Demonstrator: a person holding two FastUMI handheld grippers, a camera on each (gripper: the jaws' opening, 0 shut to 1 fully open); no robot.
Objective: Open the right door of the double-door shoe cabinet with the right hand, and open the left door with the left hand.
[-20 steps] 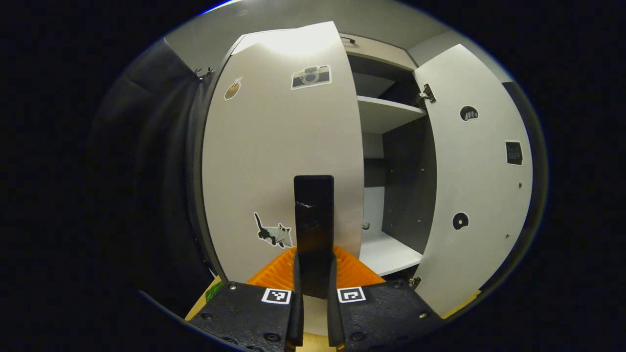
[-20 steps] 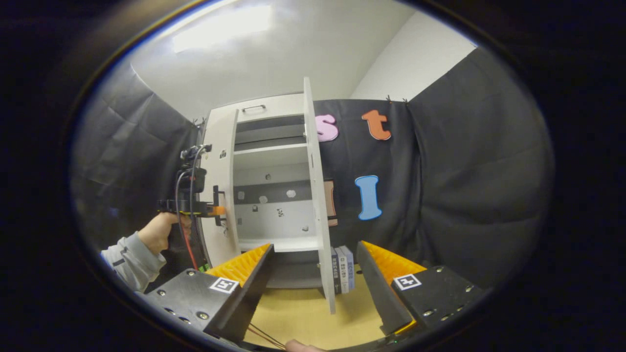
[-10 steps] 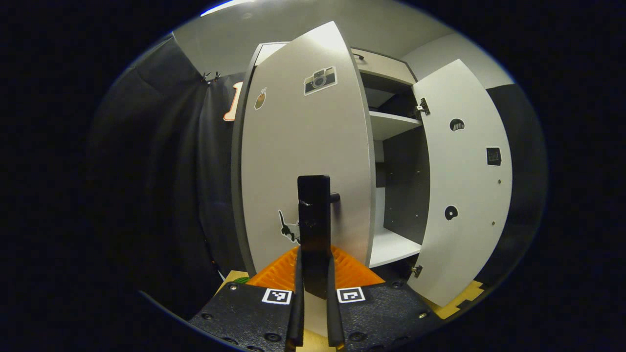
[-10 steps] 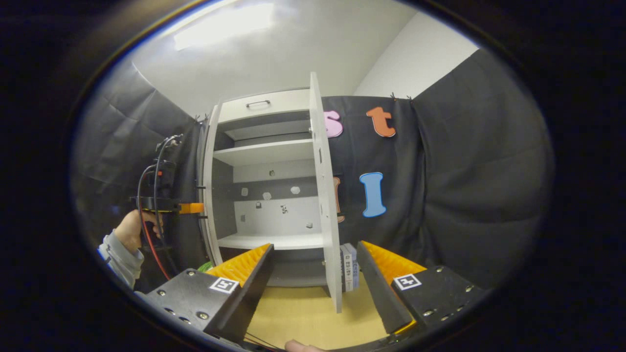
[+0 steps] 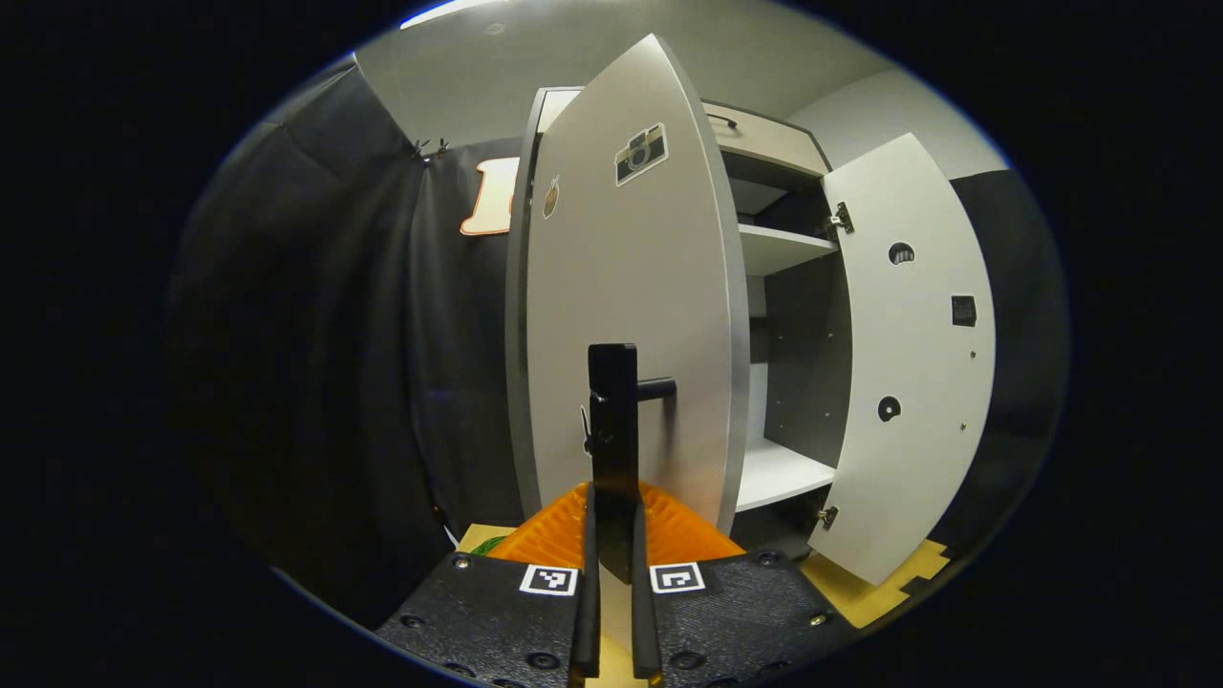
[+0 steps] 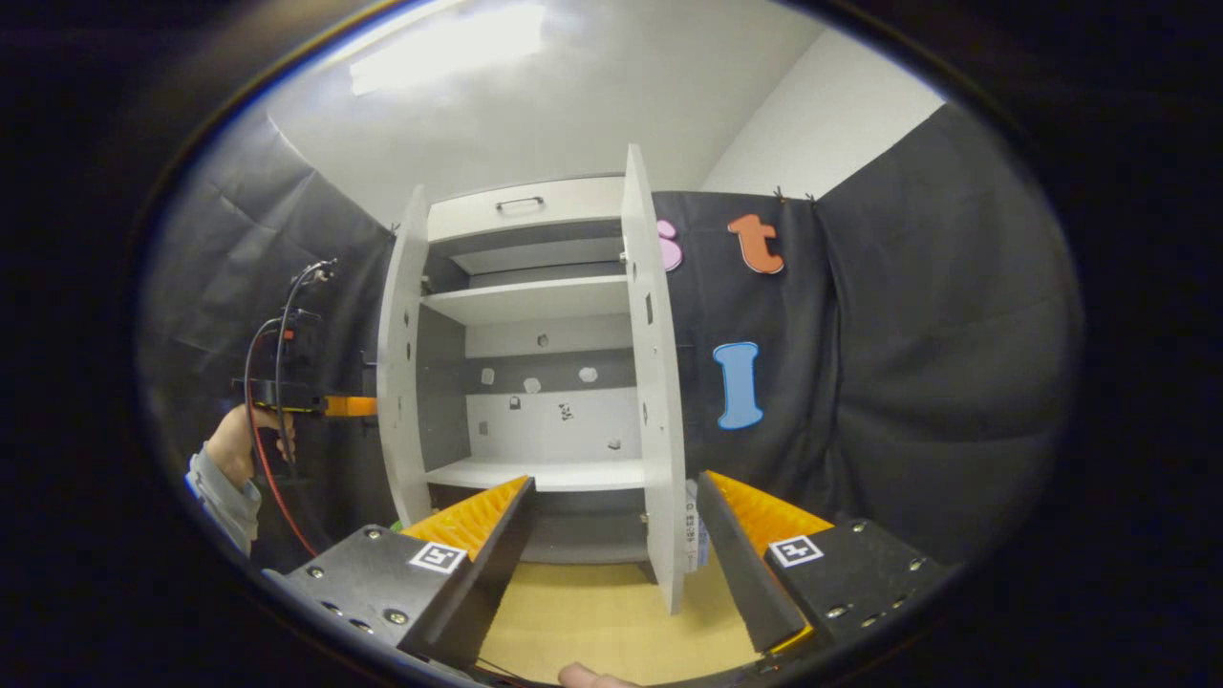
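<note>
Both cabinet doors (image 6: 653,382) swung open, left claw (image 5: 611,535) clamped on black handle (image 5: 614,420), right claw (image 6: 611,535) spread over tan floor (image 6: 592,621).

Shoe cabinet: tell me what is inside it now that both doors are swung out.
Inside the shoe cabinet are two bare white shelves, a dark band and small stickers on the back panel. No shoes visible. The right gripper hides part of the bottom compartment.

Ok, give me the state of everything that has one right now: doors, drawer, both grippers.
Left door: swung wide open.
Right door: open.
Left door handle: clamped between the fingers.
Left gripper: shut on the handle.
Right gripper: open, holding nothing.
Top drawer: closed.
Shelves: bare.
</note>
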